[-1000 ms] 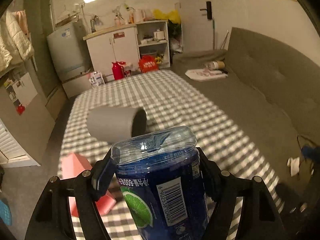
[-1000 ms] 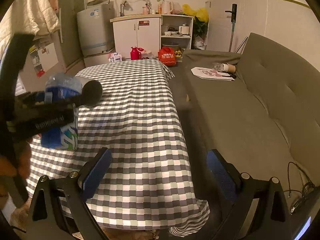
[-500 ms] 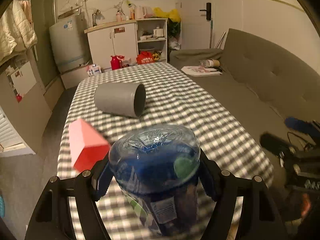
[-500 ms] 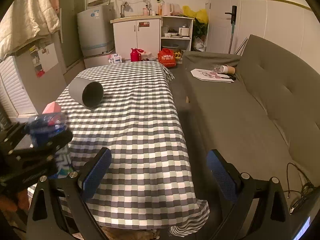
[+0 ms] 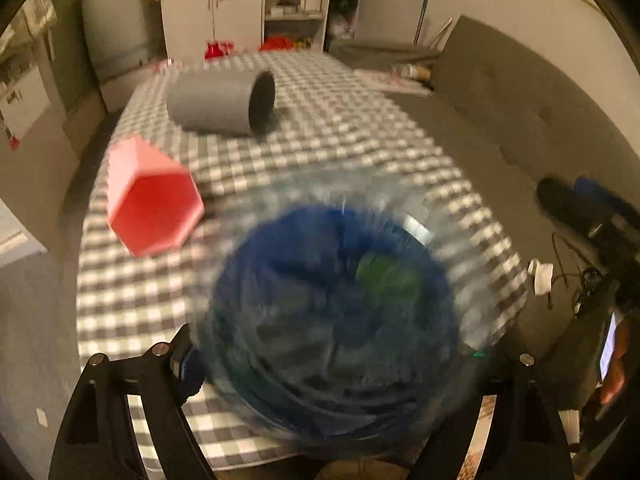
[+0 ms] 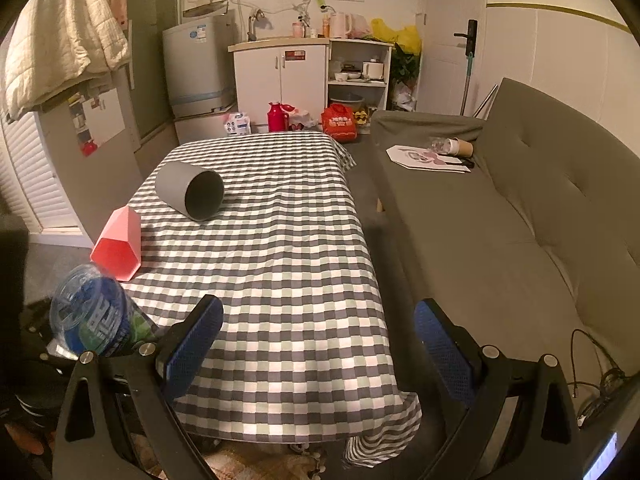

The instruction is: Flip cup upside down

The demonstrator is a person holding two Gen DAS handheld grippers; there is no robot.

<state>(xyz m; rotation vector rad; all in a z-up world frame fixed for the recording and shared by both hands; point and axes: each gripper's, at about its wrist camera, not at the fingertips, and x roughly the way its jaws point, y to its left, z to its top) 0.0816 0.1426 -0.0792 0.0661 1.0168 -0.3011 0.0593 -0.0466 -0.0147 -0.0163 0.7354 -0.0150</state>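
Your left tool (image 5: 332,364) is clamped around a clear plastic cup with a blue label (image 5: 334,320), its base turned toward the left wrist camera and blurred. In the right wrist view that cup (image 6: 94,314) sits beyond the near left corner of the checked table (image 6: 288,272), tilted, with the left tool dark and hard to make out beneath it. Your right tool (image 6: 318,344) is spread wide and holds nothing; its blue pads (image 6: 192,344) hang over the table's near end. A grey cup (image 6: 190,190) lies on its side toward the table's far left, mouth facing the near right. A pink hexagonal cup (image 6: 118,250) lies on its side at the table's left edge, between the grey cup and the held cup, apart from both. A grey sofa (image 6: 520,220) runs along the table's right side.
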